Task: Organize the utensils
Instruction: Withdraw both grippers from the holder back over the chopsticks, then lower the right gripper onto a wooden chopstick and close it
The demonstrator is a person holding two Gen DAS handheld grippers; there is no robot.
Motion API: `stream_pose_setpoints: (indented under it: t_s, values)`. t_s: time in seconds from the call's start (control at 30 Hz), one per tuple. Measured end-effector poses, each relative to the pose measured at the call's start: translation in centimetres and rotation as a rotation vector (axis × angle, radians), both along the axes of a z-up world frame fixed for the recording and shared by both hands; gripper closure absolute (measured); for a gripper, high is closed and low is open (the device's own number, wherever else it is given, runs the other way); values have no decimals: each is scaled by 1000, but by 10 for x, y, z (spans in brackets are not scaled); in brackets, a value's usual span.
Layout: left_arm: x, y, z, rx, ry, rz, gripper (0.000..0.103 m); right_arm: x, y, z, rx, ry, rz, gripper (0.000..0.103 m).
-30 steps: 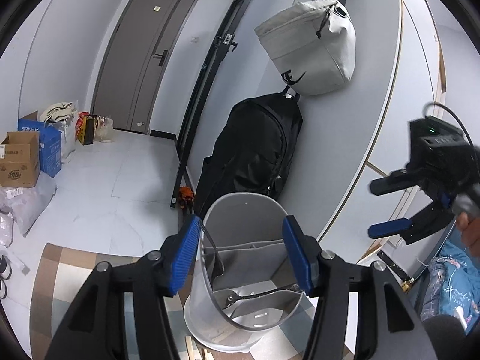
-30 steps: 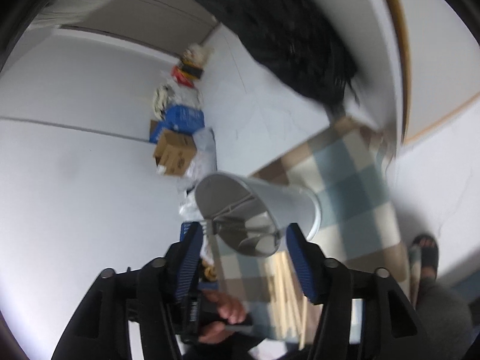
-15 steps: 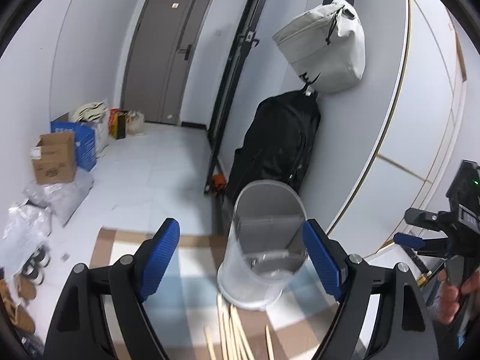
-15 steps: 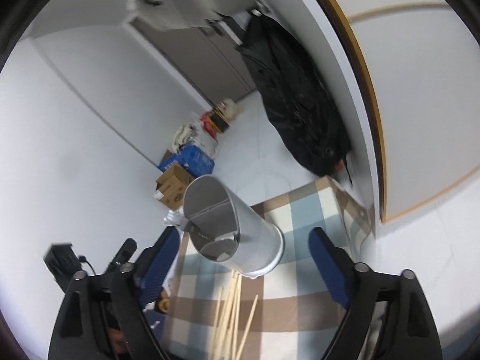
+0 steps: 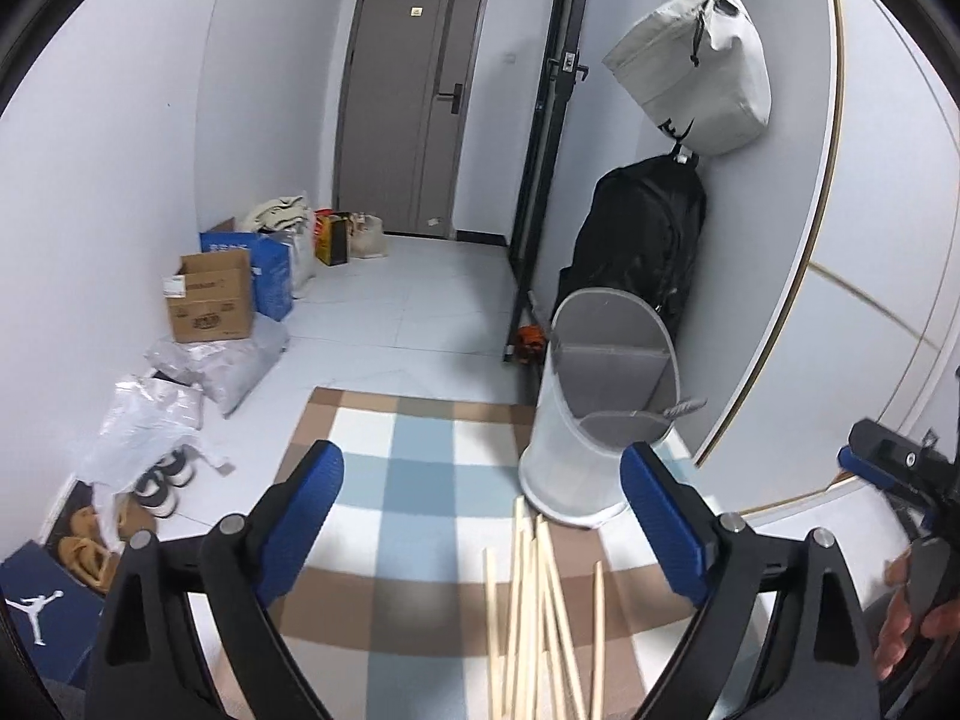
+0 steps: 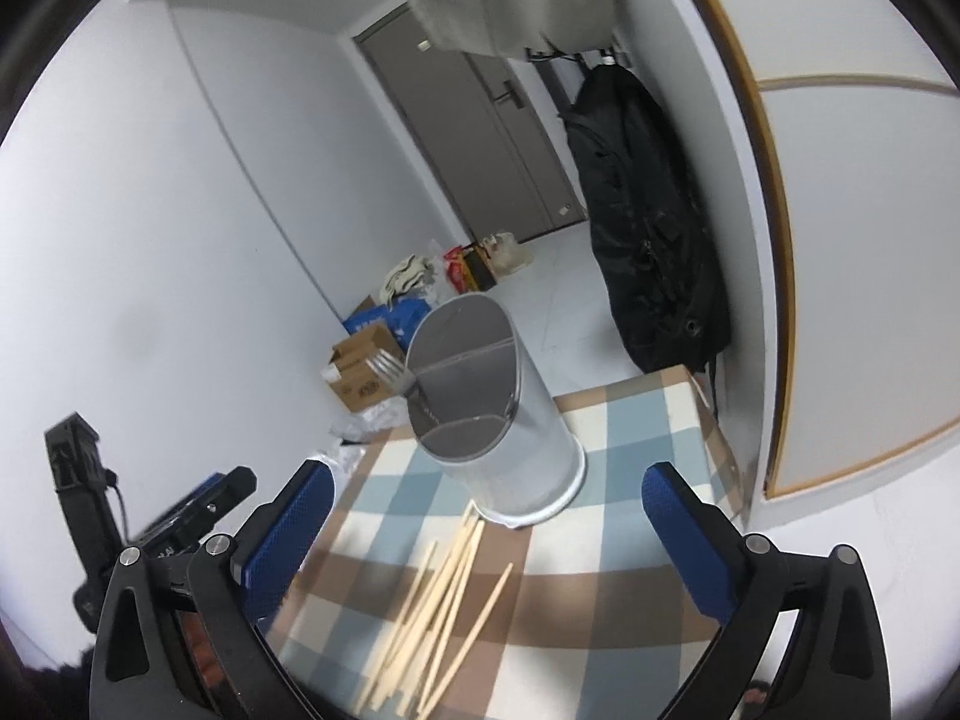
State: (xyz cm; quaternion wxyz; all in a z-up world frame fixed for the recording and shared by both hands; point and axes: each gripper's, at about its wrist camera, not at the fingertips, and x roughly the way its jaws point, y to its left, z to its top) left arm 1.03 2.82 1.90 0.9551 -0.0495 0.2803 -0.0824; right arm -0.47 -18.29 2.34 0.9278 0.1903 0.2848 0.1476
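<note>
Left tongs (image 5: 480, 516): fingers wide apart, nothing between them; they fill the lower part of the left wrist view, above the checked cloth.
Right tongs (image 6: 486, 531): fingers wide apart, holding nothing; they sit low in the right wrist view, with the chopsticks lying between the two blue pads.
Utensil holder (image 5: 591, 432): a pale, round, divided container standing upright on the checked cloth, right of centre in the left wrist view and at centre in the right wrist view (image 6: 510, 438).
Fork (image 6: 399, 381): stands in the holder, tines up, leaning over the rim toward the left of the right wrist view; in the left wrist view its tines poke out at the holder's right rim (image 5: 681, 408).
Chopsticks (image 5: 534, 618): a loose bundle of pale wooden sticks lying flat on the cloth at bottom centre, their far tips just beside the holder's base; whether they touch it cannot be told. In the right wrist view (image 6: 441, 600) they fan out below the holder.
Checked cloth (image 5: 414, 480): blue, white and brown squares, covering the bench under holder and sticks.
Black backpack (image 5: 639, 234): hangs against the wall behind the holder, right of centre.
Grey bag (image 5: 696, 66): hangs above the backpack, upper right.
Cardboard box (image 5: 210, 300): on the floor at left, beside a blue bag.
Door (image 5: 414, 96): grey, closed, at top centre.
</note>
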Motion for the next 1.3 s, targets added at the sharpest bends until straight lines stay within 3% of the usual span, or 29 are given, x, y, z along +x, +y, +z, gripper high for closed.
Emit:
stream_pose_setpoints:
  t_s: [0.2, 0.33, 0.67, 0.77, 1.03, 1.3]
  values:
    - [-8, 1, -19, 44, 44, 10, 7, 4, 3, -24, 61, 95, 12, 0]
    - [-10, 8, -28, 61, 74, 7, 7, 4, 8, -33, 49, 139, 18, 0]
    - [-9, 23, -46, 95, 154, 42, 7, 12, 54, -62, -155, 285, 95, 2]
    - [-10, 23, -51, 122, 164, 34, 7, 16, 67, -75, -187, 334, 134, 7]
    - [-2, 30, -68, 168, 246, 36, 7, 39, 89, -122, -181, 553, 191, 47]
    - [1, 35, -73, 166, 280, 18, 7, 51, 113, -132, -259, 569, 202, 50]
